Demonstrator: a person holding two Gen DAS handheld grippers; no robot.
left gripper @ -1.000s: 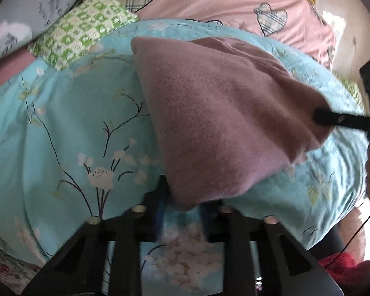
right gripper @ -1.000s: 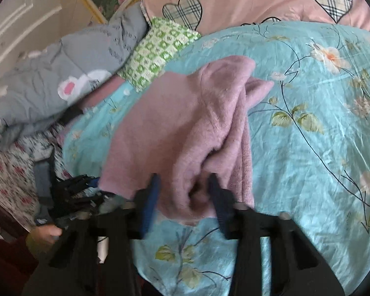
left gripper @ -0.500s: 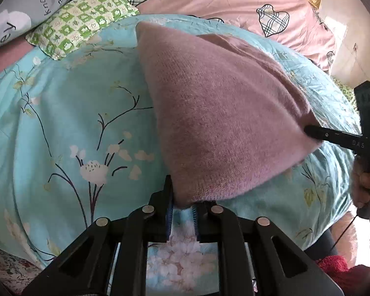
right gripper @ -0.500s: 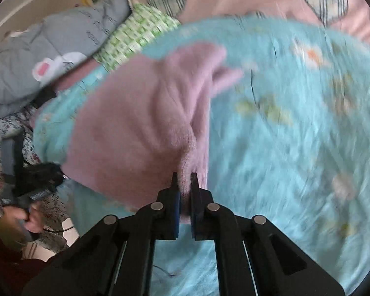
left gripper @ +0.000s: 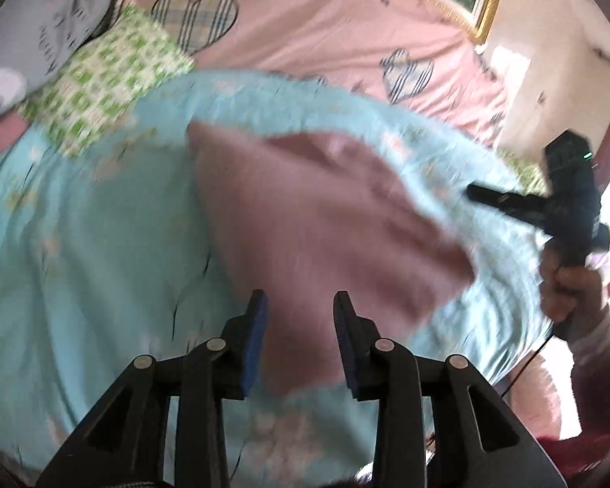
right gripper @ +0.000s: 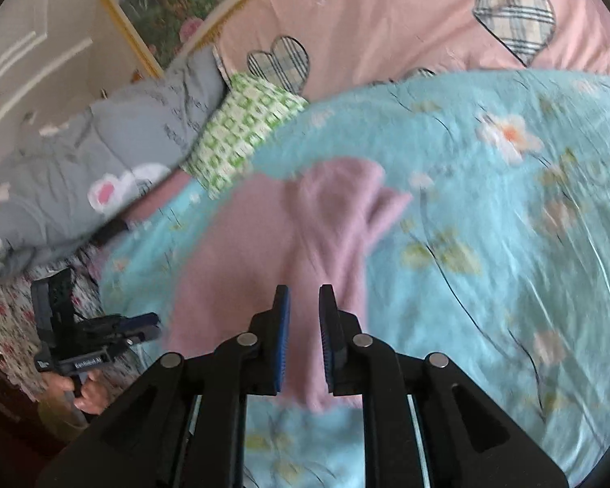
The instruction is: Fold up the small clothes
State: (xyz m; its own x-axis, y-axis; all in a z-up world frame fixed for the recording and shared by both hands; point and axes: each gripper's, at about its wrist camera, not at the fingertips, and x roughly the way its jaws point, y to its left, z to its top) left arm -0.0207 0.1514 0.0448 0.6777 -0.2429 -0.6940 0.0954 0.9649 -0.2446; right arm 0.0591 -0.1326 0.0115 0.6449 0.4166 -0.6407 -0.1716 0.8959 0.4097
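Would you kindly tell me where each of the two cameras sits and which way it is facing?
Left wrist: on the left gripper, looking forward along its open fingers over the mauve knit garment on the turquoise floral quilt; the person's right hand shows at the right edge.
Right wrist: on the right gripper, facing the same garment from its other side; the left hand appears at lower left.
Shared: garment, quilt, green checked pillow, pink heart-patterned bedding.
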